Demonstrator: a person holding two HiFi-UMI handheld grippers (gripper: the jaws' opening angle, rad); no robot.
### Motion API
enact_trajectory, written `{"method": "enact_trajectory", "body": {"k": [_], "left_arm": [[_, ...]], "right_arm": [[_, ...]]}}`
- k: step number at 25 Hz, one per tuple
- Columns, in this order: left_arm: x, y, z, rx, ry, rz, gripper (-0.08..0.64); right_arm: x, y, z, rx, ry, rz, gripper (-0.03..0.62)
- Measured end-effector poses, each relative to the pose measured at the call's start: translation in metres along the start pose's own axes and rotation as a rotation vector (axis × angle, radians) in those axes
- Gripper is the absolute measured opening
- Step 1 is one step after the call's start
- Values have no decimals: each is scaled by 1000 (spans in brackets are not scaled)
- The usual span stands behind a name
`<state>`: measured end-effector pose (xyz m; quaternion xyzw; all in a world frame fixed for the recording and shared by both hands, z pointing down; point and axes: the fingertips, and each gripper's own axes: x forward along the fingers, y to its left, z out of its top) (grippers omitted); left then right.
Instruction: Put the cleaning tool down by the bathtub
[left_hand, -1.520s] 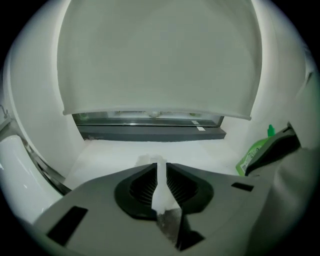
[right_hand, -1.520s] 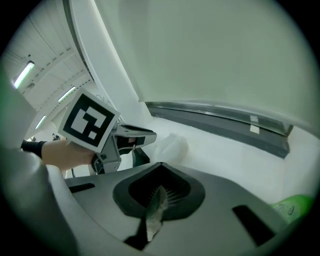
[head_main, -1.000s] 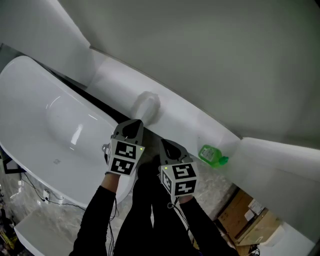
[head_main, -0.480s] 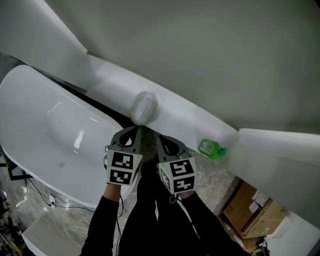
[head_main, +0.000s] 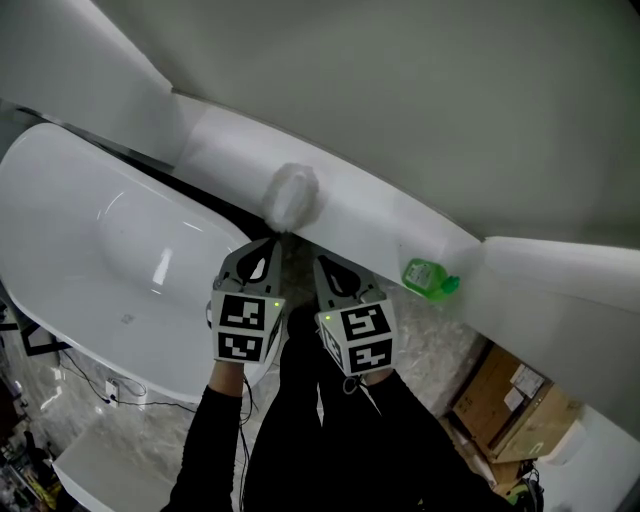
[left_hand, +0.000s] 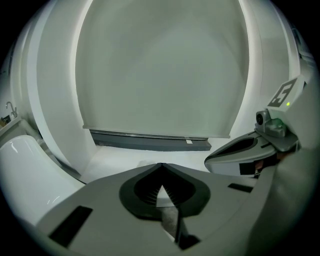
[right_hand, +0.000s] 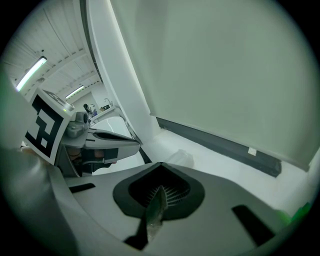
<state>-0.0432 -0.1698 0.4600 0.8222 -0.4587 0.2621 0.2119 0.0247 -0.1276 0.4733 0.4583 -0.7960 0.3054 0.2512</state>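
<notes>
Right now my left gripper (head_main: 268, 246) and right gripper (head_main: 322, 268) hover side by side past the bathtub (head_main: 90, 240) rim, both with jaws pressed together on nothing, while the fluffy white cleaning tool (head_main: 290, 195) lies on the ledge (head_main: 375, 215) behind the bathtub.

The bathtub (head_main: 90, 230) at the left of the frame is smooth, glossy white and catches bright highlights. The ledge (head_main: 370, 215) behind it looks matt white. The cleaning tool (head_main: 291, 196) is soft and fluffy. The green bottle (head_main: 428, 279) is translucent plastic. The floor (head_main: 440, 345) looks like speckled grey stone. The left gripper (head_main: 270, 243) and right gripper (head_main: 322, 265) have matt grey plastic shells
</notes>
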Motion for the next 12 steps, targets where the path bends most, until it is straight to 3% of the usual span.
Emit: {"method": "enact_trajectory", "body": {"k": [12], "left_arm": [[-5,-3,5,-1,-8,5,8]], "right_arm": [[-6,4,-4,-1,-2,5,0]]}}
